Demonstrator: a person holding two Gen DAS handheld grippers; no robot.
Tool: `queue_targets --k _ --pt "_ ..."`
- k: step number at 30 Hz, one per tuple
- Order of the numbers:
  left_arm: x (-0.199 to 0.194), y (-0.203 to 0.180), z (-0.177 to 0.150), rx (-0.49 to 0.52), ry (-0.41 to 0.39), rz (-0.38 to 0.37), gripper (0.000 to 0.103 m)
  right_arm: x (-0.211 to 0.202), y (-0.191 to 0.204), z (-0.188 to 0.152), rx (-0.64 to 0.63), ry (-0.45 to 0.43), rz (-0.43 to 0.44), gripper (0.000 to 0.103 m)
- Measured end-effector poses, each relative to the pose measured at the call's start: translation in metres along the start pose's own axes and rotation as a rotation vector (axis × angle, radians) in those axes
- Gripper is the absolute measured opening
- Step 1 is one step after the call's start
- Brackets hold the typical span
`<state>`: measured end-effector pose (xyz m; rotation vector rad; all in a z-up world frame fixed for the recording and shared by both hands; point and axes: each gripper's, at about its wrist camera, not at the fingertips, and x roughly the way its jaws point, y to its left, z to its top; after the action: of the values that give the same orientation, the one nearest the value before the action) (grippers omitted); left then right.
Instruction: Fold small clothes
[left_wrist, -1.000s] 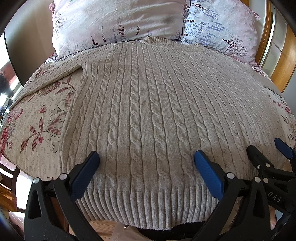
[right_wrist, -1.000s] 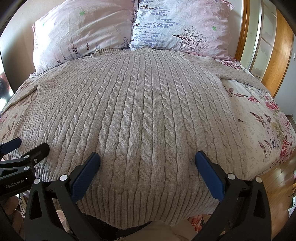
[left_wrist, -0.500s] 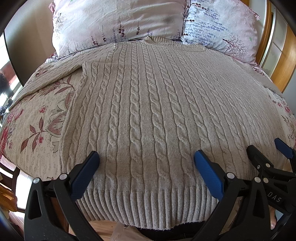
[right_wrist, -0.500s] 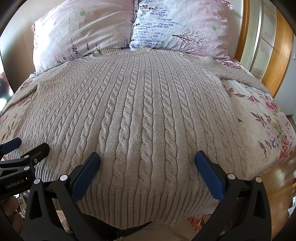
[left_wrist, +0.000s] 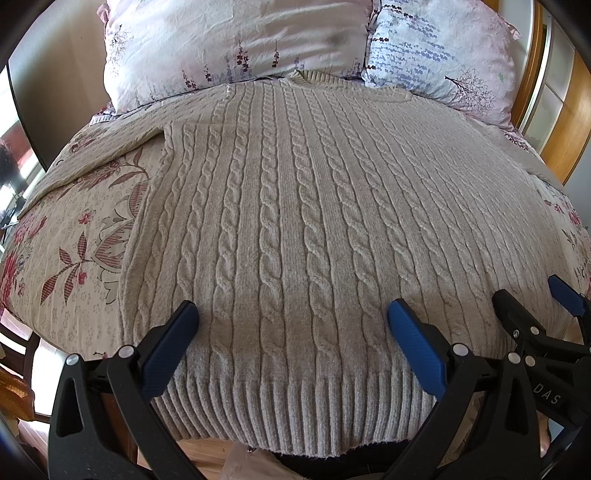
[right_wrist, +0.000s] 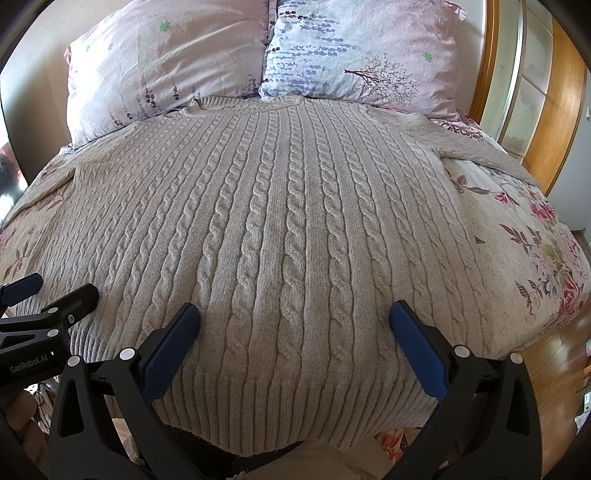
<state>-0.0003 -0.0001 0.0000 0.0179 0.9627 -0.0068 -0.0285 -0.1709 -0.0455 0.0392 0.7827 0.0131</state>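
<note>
A beige cable-knit sweater (left_wrist: 288, 206) lies flat and spread out on the bed, neck toward the pillows, ribbed hem at the near edge; it also shows in the right wrist view (right_wrist: 291, 229). My left gripper (left_wrist: 291, 314) is open and empty, hovering just above the hem on the left half. My right gripper (right_wrist: 293, 314) is open and empty above the hem on the right half. Each gripper shows at the edge of the other's view: the right one (left_wrist: 532, 302), the left one (right_wrist: 55, 291). The sleeves stretch out to both sides.
Two floral pillows (left_wrist: 236, 44) (right_wrist: 362, 55) lean at the head of the bed. The floral bedspread (left_wrist: 74, 236) (right_wrist: 524, 251) is bare on either side of the sweater. A wooden wardrobe (right_wrist: 535, 96) stands at the right; wood floor (right_wrist: 554, 369) lies below.
</note>
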Motion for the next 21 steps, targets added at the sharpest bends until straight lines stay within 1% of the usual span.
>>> queue_targets --k 9,12,16,17,18,21 --pt "0.003 0.001 0.000 0.010 0.023 -0.005 0.101 0.000 -0.001 -0.001 -0.018 0.001 0.010 0.102" --pt "0.005 0.000 0.004 0.018 0.038 -0.008 0.101 0.000 -0.002 0.000 -0.052 -0.024 0.043 0.102" --pt "0.006 0.000 0.011 0.033 0.059 -0.021 0.101 0.003 -0.008 0.001 -0.141 -0.070 0.122 0.102" --pt "0.008 0.001 0.015 0.035 0.061 -0.030 0.101 0.004 -0.015 0.005 -0.135 -0.071 0.150 0.102" --pt "0.008 0.003 0.019 0.033 0.054 -0.050 0.101 0.003 -0.020 0.008 -0.117 -0.075 0.158 0.102" --pt "0.007 0.013 0.032 0.012 0.011 -0.087 0.101 0.001 -0.057 0.032 -0.009 -0.102 0.183 0.102"
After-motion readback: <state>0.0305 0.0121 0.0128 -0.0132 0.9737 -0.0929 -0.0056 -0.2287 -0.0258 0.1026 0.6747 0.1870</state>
